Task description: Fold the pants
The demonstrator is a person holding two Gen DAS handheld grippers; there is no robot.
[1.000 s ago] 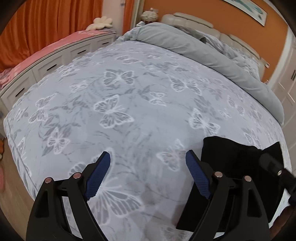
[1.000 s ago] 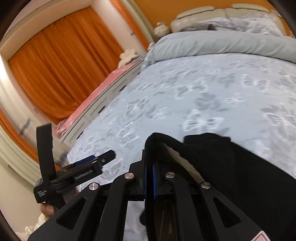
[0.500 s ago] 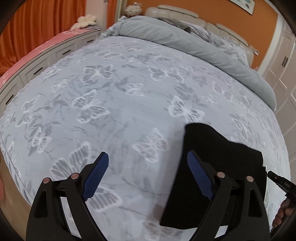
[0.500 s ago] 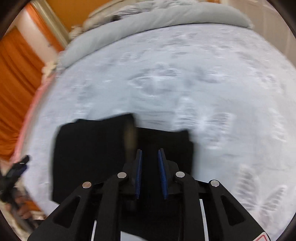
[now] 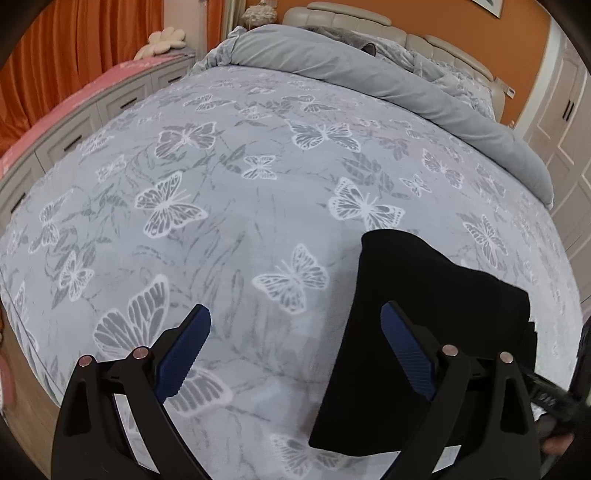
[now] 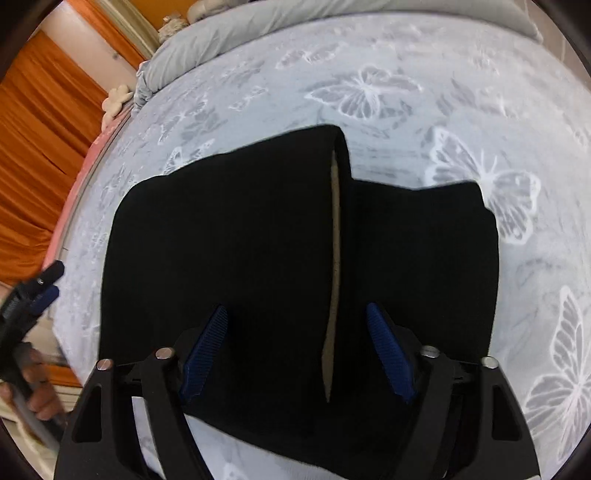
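The black pants (image 6: 258, 258) lie folded into a compact stack on the butterfly-print bedspread (image 5: 258, 184) near the bed's front edge. A pale strip of inner lining (image 6: 334, 258) shows along one folded edge. My right gripper (image 6: 297, 325) is open above the stack, jaws wide apart, holding nothing. In the left wrist view the pants (image 5: 424, 295) lie at the lower right. My left gripper (image 5: 295, 321) is open and empty over the bedspread, just left of the pants. It also shows in the right wrist view (image 6: 40, 291) at the far left.
A rolled grey duvet (image 5: 406, 85) lies across the head of the bed by the beige headboard (image 5: 369, 14). Drawers with a pink top (image 5: 74, 122) and orange curtains (image 5: 55, 55) stand to the left. White wardrobe doors (image 5: 565, 122) are on the right.
My right gripper, shut on a pants edge one second ago, has opened wide and let go; the pants now lie flat and folded. The left gripper stayed open and shifted slightly.
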